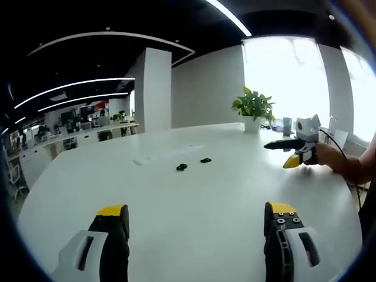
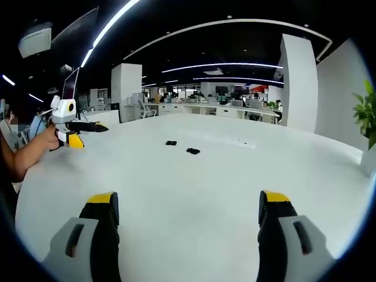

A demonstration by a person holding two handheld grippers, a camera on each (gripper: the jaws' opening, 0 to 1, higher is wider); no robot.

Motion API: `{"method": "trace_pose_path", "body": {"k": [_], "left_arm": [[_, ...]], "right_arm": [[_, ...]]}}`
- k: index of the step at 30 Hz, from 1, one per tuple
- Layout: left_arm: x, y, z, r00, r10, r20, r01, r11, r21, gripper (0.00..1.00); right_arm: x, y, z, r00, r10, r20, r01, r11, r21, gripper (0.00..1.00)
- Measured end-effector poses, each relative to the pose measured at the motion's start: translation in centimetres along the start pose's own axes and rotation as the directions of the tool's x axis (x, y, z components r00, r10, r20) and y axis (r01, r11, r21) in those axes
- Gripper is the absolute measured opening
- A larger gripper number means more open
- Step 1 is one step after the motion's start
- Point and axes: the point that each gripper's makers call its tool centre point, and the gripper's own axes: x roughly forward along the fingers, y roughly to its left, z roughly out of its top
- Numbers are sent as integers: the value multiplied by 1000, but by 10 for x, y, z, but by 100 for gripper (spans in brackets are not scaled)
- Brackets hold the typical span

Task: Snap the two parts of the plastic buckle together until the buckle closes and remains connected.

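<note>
While both grippers hover with jaws wide apart, the two black buckle parts (image 1: 181, 167) (image 1: 205, 160) lie far ahead on the white table (image 1: 194, 217). They sit near each other, apart. Left gripper (image 1: 197, 220) and right gripper (image 2: 191, 208) hold nothing.

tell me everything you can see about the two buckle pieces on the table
The two buckle pieces are small, black and look like plastic. They lie apart from each other, not joined, flat on the white table out toward its middle. Nothing touches them but the tabletop. The left tongs and right tongs are both open and well short of them. Their prongs and slots are too small to make out.
</note>
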Motion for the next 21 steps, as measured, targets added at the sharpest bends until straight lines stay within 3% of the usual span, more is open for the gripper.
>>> {"method": "trace_pose_path", "body": {"k": [15, 21], "left_arm": [[-3, 4, 8, 999, -5, 34, 7, 998, -59, 98], [-1, 7, 4, 1000, 3, 18, -2, 998, -66, 98]], "right_arm": [[-3, -2, 4, 1000, 0, 12, 0, 1000, 17, 100], [-6, -5, 8, 1000, -11, 21, 11, 1000, 24, 100]]}}
